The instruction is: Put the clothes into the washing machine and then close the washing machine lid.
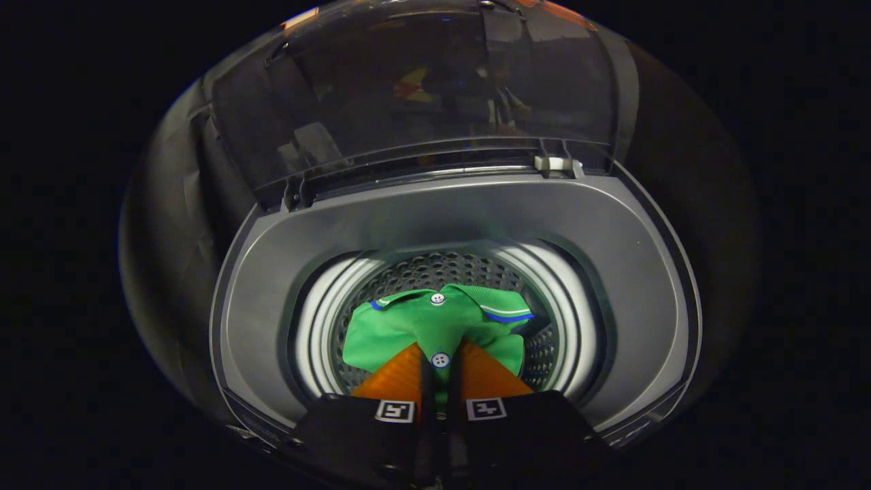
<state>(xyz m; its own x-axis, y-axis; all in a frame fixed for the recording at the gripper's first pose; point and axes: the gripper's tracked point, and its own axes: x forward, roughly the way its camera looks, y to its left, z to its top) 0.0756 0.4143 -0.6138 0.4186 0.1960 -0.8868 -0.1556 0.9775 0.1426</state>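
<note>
- The gripper (pixel 440 364) points down into the open top of the washing machine (pixel 272 286); its two fingers stand nearly together, with only a thin slit between them, and both press on a fold of the green shirt (pixel 401 327).
- The pinched fold lies along the shirt's button placket: one white button (pixel 440 359) sits right at the fingertips, a second button (pixel 437 298) further ahead near the collar.
- The shirt hangs inside the mouth of the perforated drum (pixel 435 267), its collar, trimmed with blue and white stripes, spread toward the drum's far wall.
- A pale ring (pixel 314 327) circles the drum opening, set in the machine's grey top panel.
- Beyond the opening, the transparent lid (pixel 422 88) stands raised at the machine's back edge.
</note>
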